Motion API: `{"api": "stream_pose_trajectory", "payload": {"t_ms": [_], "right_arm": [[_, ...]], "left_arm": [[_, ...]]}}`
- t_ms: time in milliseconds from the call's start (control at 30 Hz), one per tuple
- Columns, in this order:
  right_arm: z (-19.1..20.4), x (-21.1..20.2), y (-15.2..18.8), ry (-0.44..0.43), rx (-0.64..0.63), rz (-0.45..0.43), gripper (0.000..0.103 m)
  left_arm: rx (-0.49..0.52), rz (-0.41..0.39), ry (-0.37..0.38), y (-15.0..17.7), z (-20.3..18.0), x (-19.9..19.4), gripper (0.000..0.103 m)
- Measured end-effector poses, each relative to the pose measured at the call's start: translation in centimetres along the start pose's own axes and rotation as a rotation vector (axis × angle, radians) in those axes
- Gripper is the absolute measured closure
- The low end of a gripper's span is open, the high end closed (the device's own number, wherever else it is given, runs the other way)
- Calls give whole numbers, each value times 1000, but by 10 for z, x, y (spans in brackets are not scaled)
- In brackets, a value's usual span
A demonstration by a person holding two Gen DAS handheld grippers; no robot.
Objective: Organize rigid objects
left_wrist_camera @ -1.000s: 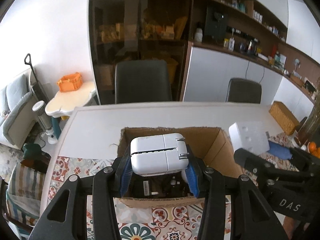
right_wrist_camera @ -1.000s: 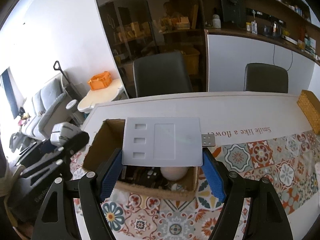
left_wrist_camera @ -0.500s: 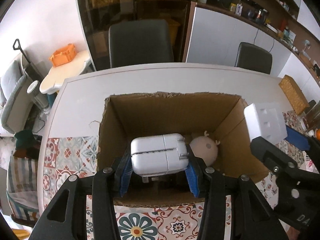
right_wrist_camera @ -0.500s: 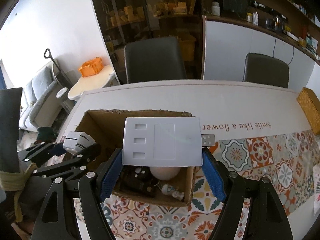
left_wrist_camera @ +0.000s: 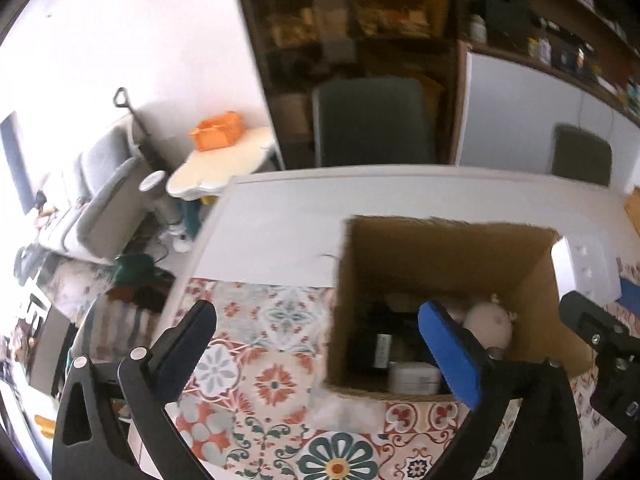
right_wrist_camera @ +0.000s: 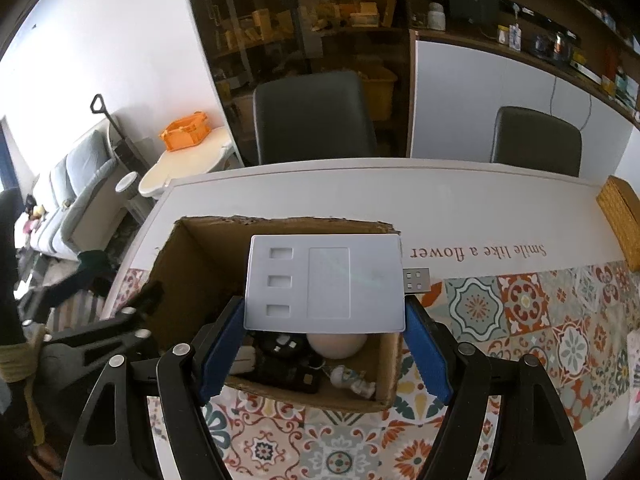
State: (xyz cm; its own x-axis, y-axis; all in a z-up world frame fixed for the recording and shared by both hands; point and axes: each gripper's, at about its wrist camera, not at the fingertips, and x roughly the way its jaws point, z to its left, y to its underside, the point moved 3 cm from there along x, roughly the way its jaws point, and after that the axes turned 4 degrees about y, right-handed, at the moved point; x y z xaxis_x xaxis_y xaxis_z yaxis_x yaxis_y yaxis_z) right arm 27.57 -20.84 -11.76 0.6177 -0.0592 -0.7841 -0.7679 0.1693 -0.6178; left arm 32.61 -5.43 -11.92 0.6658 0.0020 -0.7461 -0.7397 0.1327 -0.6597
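— Which colours are shown? A brown cardboard box (right_wrist_camera: 188, 264) and a pale grey flat device (right_wrist_camera: 324, 282).

— And the tablecloth (right_wrist_camera: 532, 312)? An orange, teal and white tile pattern is seen; blue finger pads (right_wrist_camera: 424, 354) too.

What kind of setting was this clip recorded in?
Most likely a home dining and living area: a white dining table with a tile-patterned mat and dark chairs, a grey sofa to the side, and wall shelving crowded with household items.
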Motion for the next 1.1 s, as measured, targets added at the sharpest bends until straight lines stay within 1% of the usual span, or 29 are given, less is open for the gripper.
{"api": "stream_pose_trajectory", "payload": {"t_ms": [100, 200, 300, 400, 567, 700, 767, 867, 967, 1100], "right_arm": [[10, 2, -1, -18, -13, 6, 27], [21, 5, -2, -31, -26, 18, 27], [32, 7, -2, -31, -43, 24, 27], [38, 10, -3, -28, -47, 37, 27], [39, 19, -6, -1, -42, 57, 26], [36, 28, -6, 43, -43, 90, 21], [35, 27, -5, 50, -47, 96, 20], [32, 18, 2, 53, -46, 92, 19], [25, -1, 8, 74, -29, 59, 19], [14, -37, 17, 104, -19, 3, 18]], "left_arm": [[-34, -18, 18, 2, 14, -9, 0], [-55, -23, 15, 4, 26, -13, 0], [-81, -23, 16, 3, 38, -14, 0], [-96, -27, 17, 2, 42, -13, 0], [-109, -23, 32, 4, 44, -14, 0], [-108, -17, 46, 7, 41, -15, 0], [-101, -17, 51, 9, 39, -19, 0], [-101, -25, 58, 12, 38, -27, 0], [-95, -37, 72, 17, 34, -39, 0], [-95, -67, 97, 25, 27, -63, 0]]}}
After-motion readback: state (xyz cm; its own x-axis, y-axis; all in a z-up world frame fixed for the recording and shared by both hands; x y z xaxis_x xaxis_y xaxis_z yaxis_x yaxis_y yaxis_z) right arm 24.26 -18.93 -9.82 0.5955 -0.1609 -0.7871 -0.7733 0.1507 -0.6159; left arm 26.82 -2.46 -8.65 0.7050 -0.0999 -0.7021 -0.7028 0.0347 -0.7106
